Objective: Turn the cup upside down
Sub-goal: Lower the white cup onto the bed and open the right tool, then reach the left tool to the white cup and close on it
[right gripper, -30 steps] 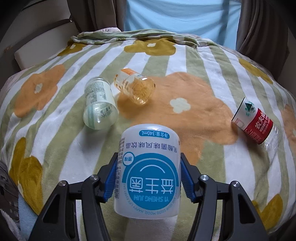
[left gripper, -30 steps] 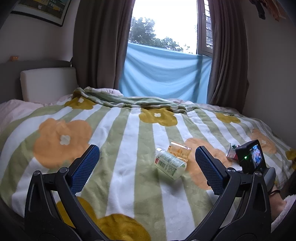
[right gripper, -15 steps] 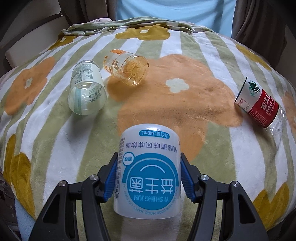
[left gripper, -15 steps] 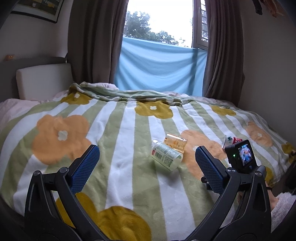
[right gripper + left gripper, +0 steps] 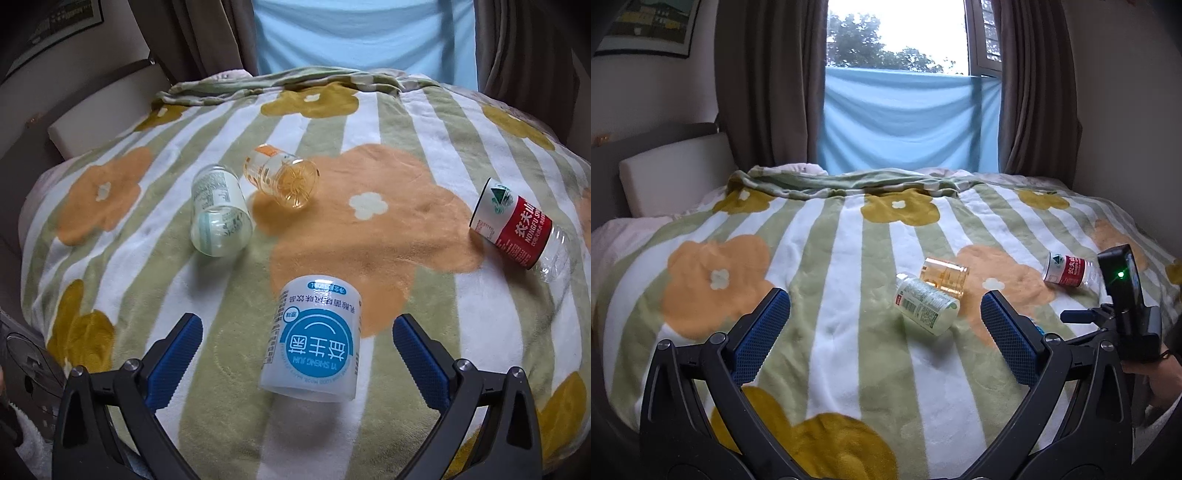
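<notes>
A white cup with a blue round label (image 5: 314, 339) stands upside down on the striped flower blanket (image 5: 373, 254), its print inverted and its body leaning slightly. My right gripper (image 5: 295, 321) is open around it, with both blue pads clear of its sides. In the left wrist view my left gripper (image 5: 884, 297) is open and holds nothing, low over the blanket (image 5: 846, 266). The right gripper's body and camera (image 5: 1123, 314) show at that view's right edge, with a hand below it.
Three more cups lie on their sides: a pale green one (image 5: 218, 218) (image 5: 925, 306), an amber one (image 5: 282, 179) (image 5: 943, 277) and a red-labelled one (image 5: 517, 229) (image 5: 1067, 271). A padded headboard (image 5: 676, 173) is at the left, with curtains and a window behind the bed.
My right gripper has opened and let go of the white cup, which now rests on the blanket. The left gripper stays open; its view has shifted slightly.
</notes>
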`<control>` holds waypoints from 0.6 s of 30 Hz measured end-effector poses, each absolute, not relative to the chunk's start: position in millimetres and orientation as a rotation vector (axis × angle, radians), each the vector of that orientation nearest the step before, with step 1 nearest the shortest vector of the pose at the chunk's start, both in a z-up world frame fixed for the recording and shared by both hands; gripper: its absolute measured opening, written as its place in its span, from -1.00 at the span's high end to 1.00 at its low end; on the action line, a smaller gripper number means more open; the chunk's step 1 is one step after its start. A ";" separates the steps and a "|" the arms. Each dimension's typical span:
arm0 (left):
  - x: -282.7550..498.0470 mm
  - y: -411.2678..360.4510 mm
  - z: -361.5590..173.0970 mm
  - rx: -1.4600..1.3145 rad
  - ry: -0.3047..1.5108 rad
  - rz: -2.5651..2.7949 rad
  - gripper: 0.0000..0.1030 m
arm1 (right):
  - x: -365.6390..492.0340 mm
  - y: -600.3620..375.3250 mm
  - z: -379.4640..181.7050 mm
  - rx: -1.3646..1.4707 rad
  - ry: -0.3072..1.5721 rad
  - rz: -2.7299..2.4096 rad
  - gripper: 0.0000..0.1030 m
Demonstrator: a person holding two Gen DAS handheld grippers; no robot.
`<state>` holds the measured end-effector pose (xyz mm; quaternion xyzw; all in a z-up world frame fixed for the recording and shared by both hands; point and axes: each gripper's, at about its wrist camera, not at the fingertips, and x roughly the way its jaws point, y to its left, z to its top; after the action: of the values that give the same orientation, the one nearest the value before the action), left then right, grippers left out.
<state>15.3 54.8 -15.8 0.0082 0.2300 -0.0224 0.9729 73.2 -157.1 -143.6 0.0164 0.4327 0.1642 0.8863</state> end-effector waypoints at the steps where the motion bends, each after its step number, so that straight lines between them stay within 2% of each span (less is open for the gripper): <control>1: 19.1 52.1 -12.6 0.011 0.473 -0.063 -1.00 | 69.6 -162.7 -137.7 0.049 0.886 0.347 -0.99; 5: 40.7 34.9 0.2 0.029 0.525 -0.144 -0.99 | 50.5 -190.4 -111.4 0.055 0.825 0.343 -1.00; 11: 94.9 -19.8 10.7 0.112 0.717 -0.262 -0.99 | 10.0 -228.8 -74.9 -0.005 0.568 0.241 -1.00; 18: 160.4 -103.9 -37.1 0.195 1.084 -0.371 -0.99 | -10.9 -259.4 -82.3 0.007 0.460 0.267 -1.00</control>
<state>160.4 -103.9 -37.1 0.0922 0.5121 -0.1753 0.8358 -10.9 -259.4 -82.3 0.0034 0.2275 0.1319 0.9648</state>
